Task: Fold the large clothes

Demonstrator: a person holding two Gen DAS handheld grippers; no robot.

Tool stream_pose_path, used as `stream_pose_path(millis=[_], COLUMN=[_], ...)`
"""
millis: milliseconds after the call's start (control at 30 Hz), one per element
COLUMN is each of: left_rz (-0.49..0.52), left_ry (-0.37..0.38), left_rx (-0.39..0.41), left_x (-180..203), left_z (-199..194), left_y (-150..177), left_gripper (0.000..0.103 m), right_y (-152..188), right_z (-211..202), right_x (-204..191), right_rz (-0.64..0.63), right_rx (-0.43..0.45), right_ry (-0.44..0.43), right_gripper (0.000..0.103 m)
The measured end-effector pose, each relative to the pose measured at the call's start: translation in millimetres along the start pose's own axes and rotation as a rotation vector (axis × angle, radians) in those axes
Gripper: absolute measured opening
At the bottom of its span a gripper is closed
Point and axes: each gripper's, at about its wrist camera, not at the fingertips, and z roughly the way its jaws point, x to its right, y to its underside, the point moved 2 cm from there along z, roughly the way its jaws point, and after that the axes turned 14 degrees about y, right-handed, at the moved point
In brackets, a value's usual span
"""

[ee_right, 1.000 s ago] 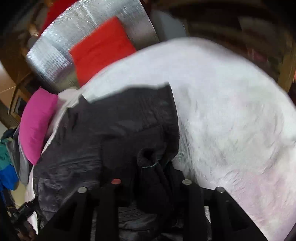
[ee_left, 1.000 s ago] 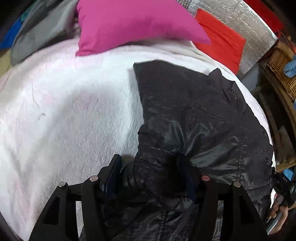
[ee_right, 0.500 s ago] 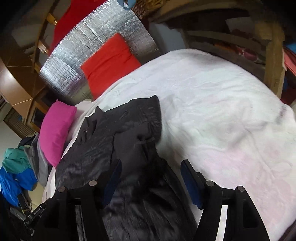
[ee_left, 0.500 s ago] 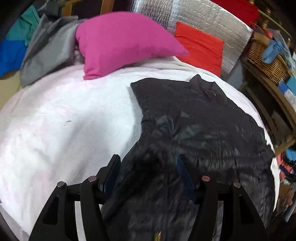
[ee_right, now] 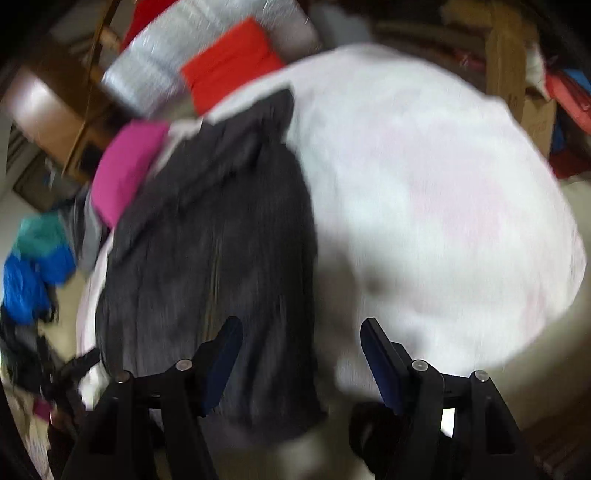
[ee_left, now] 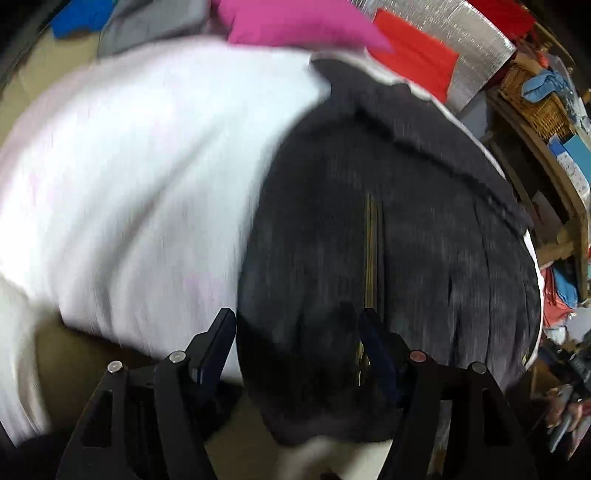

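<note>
A dark grey quilted jacket (ee_left: pixel 388 240) lies spread on a white blanket-covered bed (ee_left: pixel 147 166), its zip running up the middle. My left gripper (ee_left: pixel 295 317) hovers over the jacket's near hem; its jaws are opening and the pads do not press the cloth. In the right wrist view the jacket (ee_right: pixel 221 240) fills the left half of the bed (ee_right: pixel 424 184). My right gripper (ee_right: pixel 302 325) stands open over the jacket's right edge, holding nothing. Both views are motion-blurred.
At the bed's far end lie a pink pillow (ee_left: pixel 295 22), a red pillow (ee_left: pixel 413 55) and a silver padded sheet (ee_left: pixel 465 40). A wicker basket (ee_left: pixel 535 99) and cluttered shelves stand to the right. Blue and teal clothes (ee_right: pixel 26 284) are heaped beside the bed.
Both grippers let go of the bunched jacket cloth and drew back toward the bed's near edge. The right jaws opened wide. The jacket now lies flatter.
</note>
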Motion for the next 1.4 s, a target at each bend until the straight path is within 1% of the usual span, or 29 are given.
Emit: stream_pose_path(millis=[33,100,167,233,333,367,400,467,567,633,667,700,767,833,867,900,933,967,1033,1100,1133,1167,1200,1233,1267,1300,1333,1367,1400], left_rz=[-0.005,-0.005,-0.013,-0.027,-0.030,-0.027,-0.024,-0.013,0.011,0.035,0.049,0.059,0.062,0.056,0.059,0.063,0.068,0.076,0.101,0.118,0.127,0.129,0.125,0.112,0.099,0.088,0.075,0.073,0.077], left_ry=[-0.001,-0.006,-0.010,-0.009,0.015,0.020,0.023,0.024,0.034,0.033,0.018,0.007,0.002,0.008,0.011,0.013,0.017,0.021,0.028,0.046,0.054,0.055,0.054,0.056,0.055,0.059,0.051,0.040,0.032], left_rx=[0.000,-0.009,-0.022,-0.022,-0.027,-0.037,-0.051,-0.092,-0.128,-0.158,-0.164,-0.169,-0.175,-0.171,-0.168,-0.161,-0.153,-0.148,-0.143,-0.136,-0.129,-0.129,-0.132,-0.137,-0.141,-0.149,-0.173,-0.197,-0.218], left_x=[-0.1,0.2,-1.7,-4.4,-5.9,-6.3,-7.3,-6.7,-1.8,4.4,6.0,8.3,9.9,10.1,9.9,10.3,12.0,13.4,15.2,20.7,24.0,25.2,25.4,24.6,23.7,19.8,15.9,15.5,14.7], left_z=[-0.9,-1.9,-1.4,-4.6,-8.6,-8.2,-5.8,1.2,11.0,20.5,23.8,27.5,33.0,35.7,35.0,34.0,33.3,31.8,24.9,20.6,18.2,18.2,18.3,20.2,22.2,25.9,32.9,38.5,43.3], left_y=[9.2,16.5,22.3,27.4,34.5,36.9,38.2,42.2,45.9,50.4,52.3,53.7,54.7,54.3,54.5,54.7,55.1,55.9,56.9,59.3,60.5,61.0,59.1,57.6,56.8,53.3,50.0,51.6,52.7], left_gripper=[0.071,0.071,0.071,0.071,0.072,0.072,0.073,0.073,0.073,0.073,0.074,0.075,0.078,0.078,0.078,0.076,0.074,0.070,0.061,0.048,0.047,0.047,0.047,0.049,0.062,0.081,0.087,0.088,0.088], right_y=[8.5,18.9,22.7,24.3,32.6,35.9,38.9,43.4,45.2,45.6,44.8,45.3,48.6,52.1,53.1,54.3,54.8,54.9,56.3,56.2,55.3,53.2,52.3,52.0,52.1,51.7,53.6,57.1,60.0], right_z=[8.1,21.2,30.7,41.0,39.8,36.4,32.4,26.6,25.3,32.5,35.7,41.7,44.7,43.2,40.7,35.8,28.2,19.9,-2.0,-20.3,-27.1,-25.2,-19.3,-9.6,0.2,8.3,17.2,20.1,20.6], right_x=[-2.2,-10.0,-16.8,-21.0,-30.6,-36.2,-42.0,-48.9,-46.8,-41.0,-39.2,-38.4,-43.7,-45.9,-45.7,-46.1,-46.7,-47.3,-51.4,-53.6,-53.3,-52.3,-49.9,-45.3,-40.2,-40.1,-39.2,-40.3,-43.3], right_rz=[-0.020,-0.070,-0.107,-0.111,-0.134,-0.164,-0.197,-0.246,-0.256,-0.236,-0.235,-0.242,-0.292,-0.325,-0.336,-0.347,-0.357,-0.353,-0.360,-0.369,-0.365,-0.357,-0.347,-0.335,-0.314,-0.300,-0.287,-0.297,-0.331], right_rx=[-0.040,-0.080,-0.076,-0.079,-0.072,-0.052,-0.026,0.006,0.003,-0.019,-0.029,-0.043,-0.026,-0.011,-0.010,-0.008,-0.001,0.010,0.048,0.084,0.103,0.100,0.071,0.029,-0.006,-0.034,-0.073,-0.089,-0.077], right_ry=[0.007,0.043,0.069,0.090,0.029,0.010,0.020,0.031,0.025,0.035,0.045,0.054,0.080,0.102,0.101,0.101,0.082,0.052,-0.023,-0.109,-0.149,-0.166,-0.171,-0.159,-0.140,-0.124,-0.110,-0.106,-0.092], right_gripper=[0.071,0.071,0.071,0.072,0.072,0.070,0.064,0.057,0.056,0.063,0.069,0.072,0.078,0.079,0.071,0.050,0.040,0.033,0.031,0.030,0.030,0.031,0.033,0.034,0.037,0.049,0.060,0.068,0.066])
